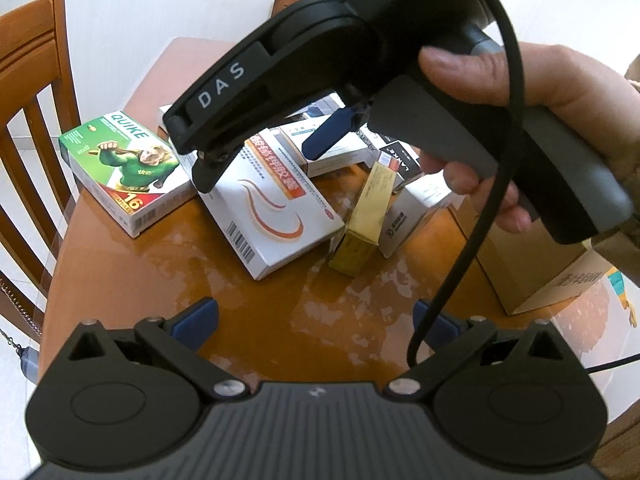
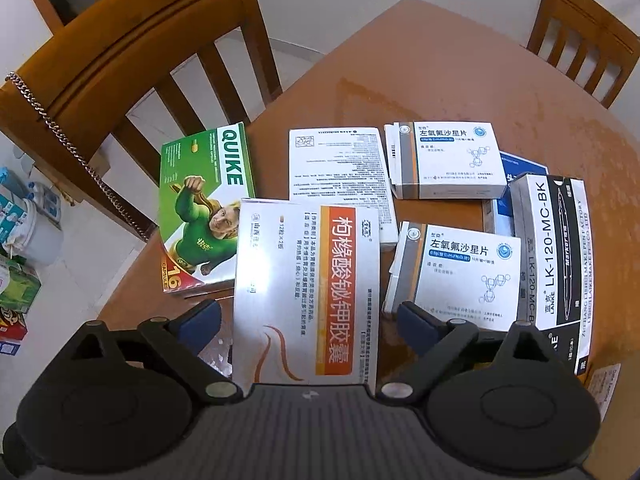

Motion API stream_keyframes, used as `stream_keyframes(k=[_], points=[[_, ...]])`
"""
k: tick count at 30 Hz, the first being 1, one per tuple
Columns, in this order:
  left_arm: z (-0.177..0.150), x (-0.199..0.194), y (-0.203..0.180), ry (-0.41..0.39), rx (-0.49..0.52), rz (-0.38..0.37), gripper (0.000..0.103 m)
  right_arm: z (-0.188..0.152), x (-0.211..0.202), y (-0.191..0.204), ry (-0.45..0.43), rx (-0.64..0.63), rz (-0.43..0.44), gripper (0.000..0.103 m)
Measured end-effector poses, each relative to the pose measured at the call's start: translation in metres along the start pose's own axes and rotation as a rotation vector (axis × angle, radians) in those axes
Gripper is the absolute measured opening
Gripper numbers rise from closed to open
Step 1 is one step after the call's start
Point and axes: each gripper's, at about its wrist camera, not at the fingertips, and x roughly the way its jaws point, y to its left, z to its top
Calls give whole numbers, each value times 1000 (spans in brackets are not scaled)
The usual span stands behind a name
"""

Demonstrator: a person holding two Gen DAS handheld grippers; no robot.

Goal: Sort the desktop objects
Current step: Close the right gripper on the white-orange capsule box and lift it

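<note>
Hovering: right gripper (image 2: pixel 308 316) agape astride orange box (image 2: pixel 308 292), lower centre
Idle: left gripper (image 1: pixel 316 320) agape, empty
Risk: closing askew, box slipping onto green box (image 2: pixel 204 208)

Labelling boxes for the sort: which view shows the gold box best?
Left wrist. The gold box lies there in full, tilted, between the white and orange box and a white box, below the right gripper. The right wrist view does not show it at all.

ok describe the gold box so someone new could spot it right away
On the wooden table, find the heap of mostly white medicine boxes. At its near edge stands a narrow gold box, tilted against the others, the only metallic yellow one there.
</note>
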Motion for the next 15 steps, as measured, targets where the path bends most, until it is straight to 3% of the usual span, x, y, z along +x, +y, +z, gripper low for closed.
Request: stream_keyframes(k=[15], points=[[1,6,0,6,-5,1,103,-4,7,0,4,-1,-7,98]])
